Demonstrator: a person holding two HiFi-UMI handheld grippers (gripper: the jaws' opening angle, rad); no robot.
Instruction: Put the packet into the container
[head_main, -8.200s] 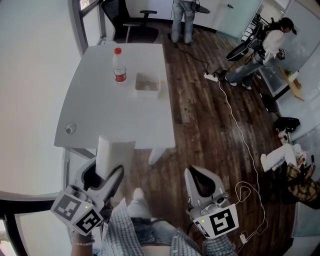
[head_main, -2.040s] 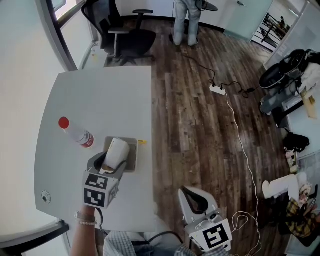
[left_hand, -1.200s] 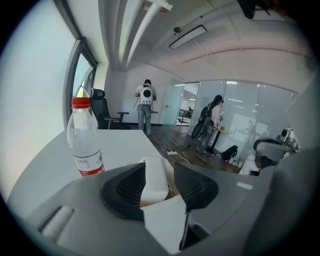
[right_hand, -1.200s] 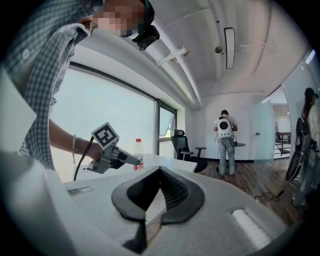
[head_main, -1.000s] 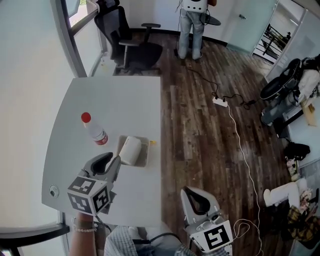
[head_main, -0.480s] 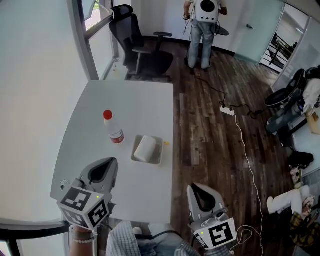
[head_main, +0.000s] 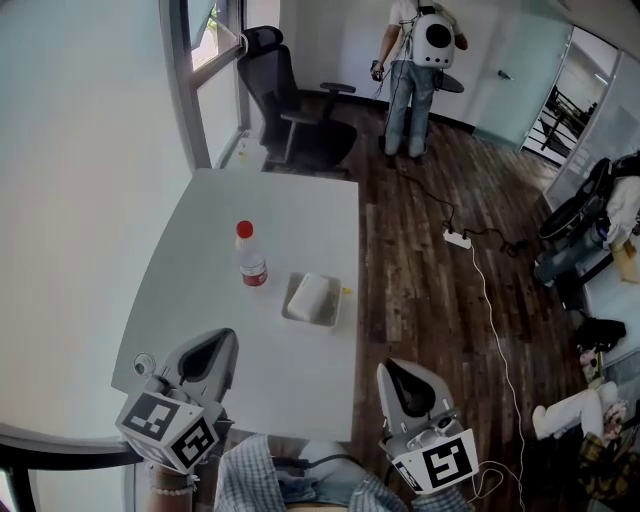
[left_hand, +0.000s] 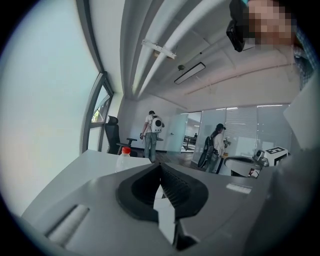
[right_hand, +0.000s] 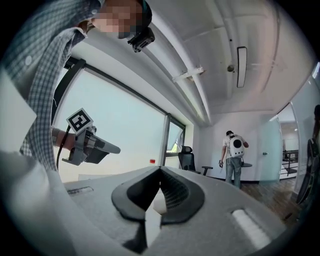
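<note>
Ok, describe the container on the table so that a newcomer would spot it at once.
Start at the big white table in the head view. Near its right edge, just right of the red-capped bottle, lies the container, a shallow grey tray. It alone is flat and open, with a white packet lying in it.

White table, dark wood floor, office chair, window.

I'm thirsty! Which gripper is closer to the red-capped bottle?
Left. In the head view the left gripper is at the near edge of the table, just this side of the bottle. The right gripper is past the table's right edge, farther off.
</note>
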